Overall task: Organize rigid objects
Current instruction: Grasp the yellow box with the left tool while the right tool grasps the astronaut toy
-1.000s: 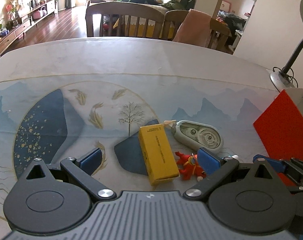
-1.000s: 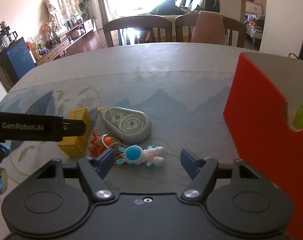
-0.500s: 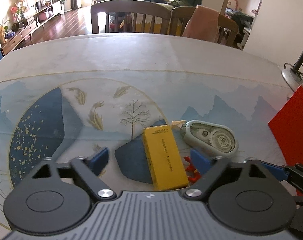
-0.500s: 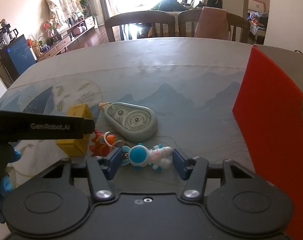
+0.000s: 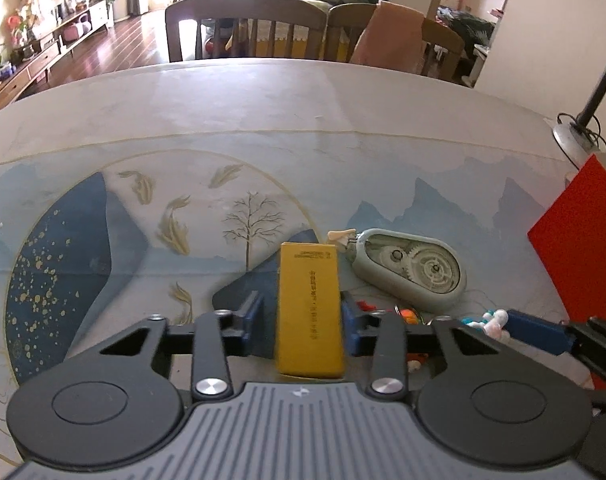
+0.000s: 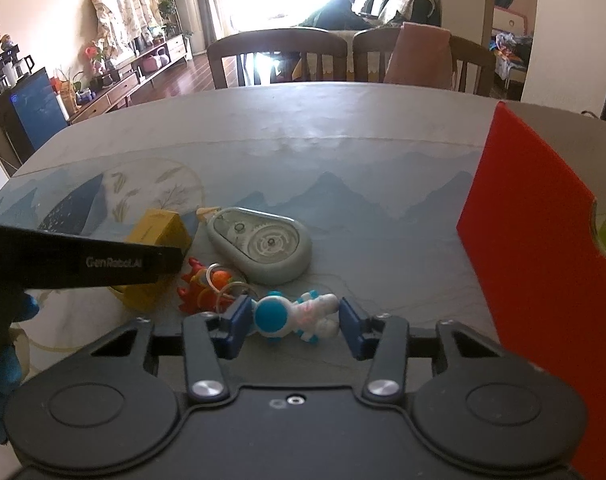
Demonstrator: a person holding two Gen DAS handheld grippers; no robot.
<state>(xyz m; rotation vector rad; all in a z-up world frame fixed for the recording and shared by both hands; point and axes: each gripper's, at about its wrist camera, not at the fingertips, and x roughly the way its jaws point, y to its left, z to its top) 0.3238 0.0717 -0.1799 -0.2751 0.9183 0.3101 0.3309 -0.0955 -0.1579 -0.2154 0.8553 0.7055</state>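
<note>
Nearest the near edge of the table [image 5: 263,120], the left gripper [image 5: 303,322] has just been closing and now clamps the yellow box [image 5: 309,308] by its long sides. The box's long axis runs straight along the fingers, pointing away toward the far edge, so a lift should carry it without twisting.

Just to the right, the right gripper [image 6: 289,322] has also been closing, with the blue-and-white astronaut keychain [image 6: 293,314] lying crosswise between its blue pads. The left pad meets the helmet; whether the right pad presses on the feet I cannot tell.

Beside the astronaut lies the orange figure [image 6: 201,284] with its key ring. A little farther in sits the grey correction-tape dispenser [image 6: 263,244], untouched. Along the right edge stands the red box [image 6: 543,240], nearer the right hand, probably the place to put things.
</note>
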